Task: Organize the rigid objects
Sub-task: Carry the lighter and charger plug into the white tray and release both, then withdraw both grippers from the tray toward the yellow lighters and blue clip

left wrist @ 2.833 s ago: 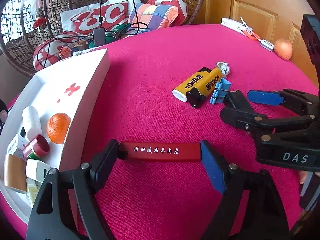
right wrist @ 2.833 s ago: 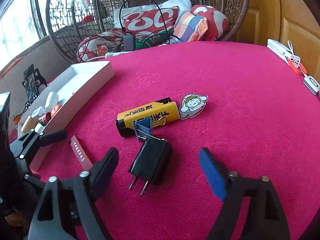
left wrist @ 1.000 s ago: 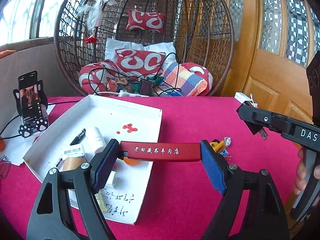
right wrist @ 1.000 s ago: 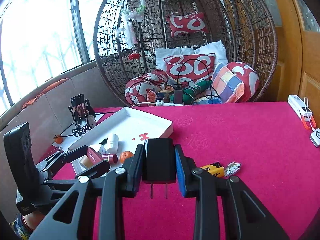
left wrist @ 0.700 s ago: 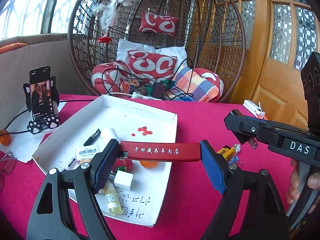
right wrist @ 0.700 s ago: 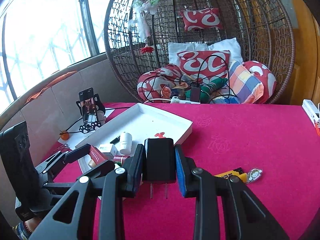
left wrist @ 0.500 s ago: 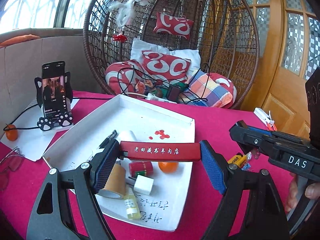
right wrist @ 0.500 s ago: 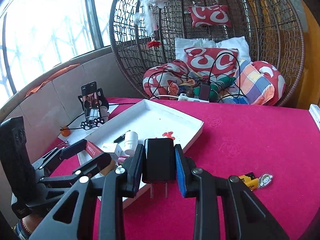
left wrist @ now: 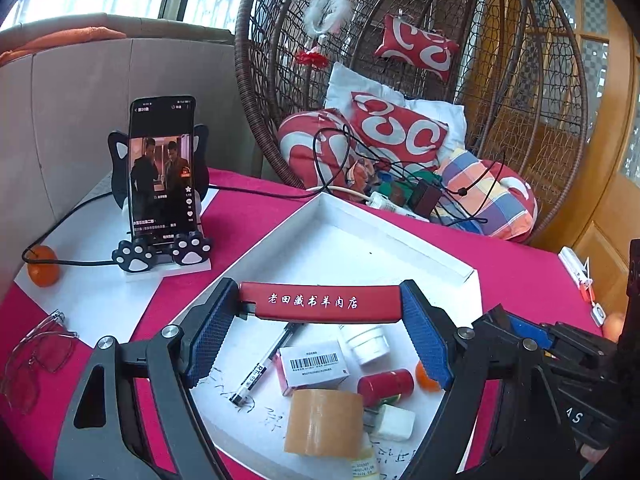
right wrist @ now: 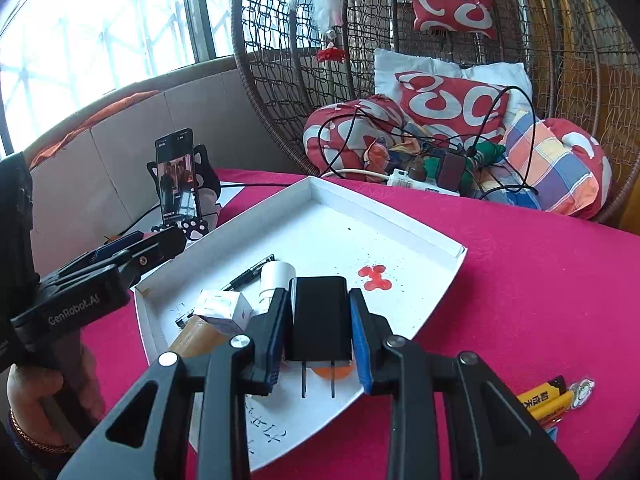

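Left gripper (left wrist: 320, 336) fingers spread wide, clamped end to end on red bar (left wrist: 319, 302), held above white tray (left wrist: 404, 240). Right gripper (right wrist: 320, 336) fingers nearly closed on black plug adapter (right wrist: 319, 320), above tray's near corner. Tray already holds pen, boxes, tape roll (left wrist: 324, 422), red cylinder. Both items unreleased. Right view alone shows yellow lighter (right wrist: 544, 398) and charm left on worktop (right wrist: 520, 280); left view alone shows glasses (left wrist: 36, 350).

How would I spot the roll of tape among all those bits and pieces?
Find the white tray on the pink table. At its near end, beside a small red jar, lies the tape roll: the only tan, broad cylinder there.
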{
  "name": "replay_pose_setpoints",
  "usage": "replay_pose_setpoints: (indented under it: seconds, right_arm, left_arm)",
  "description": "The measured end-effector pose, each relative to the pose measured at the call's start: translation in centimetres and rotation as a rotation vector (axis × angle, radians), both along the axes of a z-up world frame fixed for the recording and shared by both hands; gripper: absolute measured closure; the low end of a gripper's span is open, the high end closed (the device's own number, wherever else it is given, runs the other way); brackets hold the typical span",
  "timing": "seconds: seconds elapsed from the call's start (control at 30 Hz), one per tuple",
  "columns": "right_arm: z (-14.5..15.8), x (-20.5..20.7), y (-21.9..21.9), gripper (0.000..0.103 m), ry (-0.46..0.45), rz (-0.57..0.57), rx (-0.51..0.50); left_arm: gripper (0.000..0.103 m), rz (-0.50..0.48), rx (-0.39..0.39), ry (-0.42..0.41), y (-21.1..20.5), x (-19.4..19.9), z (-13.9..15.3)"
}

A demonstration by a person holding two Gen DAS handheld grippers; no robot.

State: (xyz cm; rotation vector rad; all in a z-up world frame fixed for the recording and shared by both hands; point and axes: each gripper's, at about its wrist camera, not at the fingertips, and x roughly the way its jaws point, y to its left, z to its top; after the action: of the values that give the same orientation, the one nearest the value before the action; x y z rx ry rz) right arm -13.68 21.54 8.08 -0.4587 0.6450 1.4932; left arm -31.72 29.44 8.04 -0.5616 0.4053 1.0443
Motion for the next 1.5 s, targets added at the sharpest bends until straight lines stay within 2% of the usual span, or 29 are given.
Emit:
replay_pose_setpoints:
  seconds: [0.1,0.27,0.33,0.37,0.4,0.43,0.5,0.6,0.73,0.93,1.03,1.23,1.37,1.5]
  right_arm:
    - [-1.2,0.0,1.4,0.074,0.027,-0.016,-0.027]
    - [-2.9,-0.1,2.7,0.073,0.029,-0.029,-0.053]
    - [-3.4,0.0,2.7,0.073,0.042,-0.028,-0.061]
    - [-3.6,0.0,2.8,0.072,0.046,-0.025,-0.068]
    - [-3.7,-0.1,2.9,0.064,0.046,-0.023,-0.075]
    - [-3.8,-0.1,2.7,0.037,0.042,-0.019,-0.076]
    - [-3.7,-0.2,2.0,0.005,0.028,-0.003,-0.045]
    - [-3.3,-0.5,0.5,0.0,-0.008,0.003,-0.002]
    - [-2.5,0.0,-2.1,0.0,-0.029,-0.039,0.057]
    - [-0.8,3.5,-5.4,0.0,0.054,-0.156,0.135]
    - [-0.4,4.9,-6.3,0.0,0.079,-0.194,0.15]
    - [0.3,8.4,-8.7,0.0,0.093,-0.274,0.189]
    - [0.6,13.2,-11.6,0.0,0.101,-0.4,0.218]
    - [-0.7,18.3,-15.0,0.0,0.095,-0.554,0.197]
  left_arm:
    - [0.021,0.003,-0.013,0.04,0.5,0.9,-0.7]
    - [0.02,0.042,-0.031,0.051,0.6,0.9,-1.7]
    - [0.014,0.062,-0.024,0.042,0.5,0.6,-1.9]
    - [0.005,0.078,-0.017,0.037,0.4,0.3,-1.9]
    - [0.0,0.095,-0.007,0.028,0.1,0.0,-2.0]
    - [0.0,0.11,0.003,0.021,-0.3,-0.3,-2.0]
    - [0.0,0.134,0.014,0.02,-1.0,-0.6,-2.0]
    - [0.0,0.151,0.037,0.001,-2.6,-1.1,-1.7]
    - [0.0,0.158,0.089,-0.011,-4.6,-1.4,-0.5]
    - [0.0,0.13,0.143,-0.061,-6.5,-1.0,1.9]
    - [0.0,0.091,0.155,-0.059,-7.4,0.1,2.5]
    - [0.0,-0.03,0.137,-0.05,-9.1,3.6,2.2]
    - [0.0,-0.143,0.106,-0.025,-10.5,6.8,1.4]
    - [0.0,-0.291,0.062,-0.011,-12.2,10.6,-0.2]
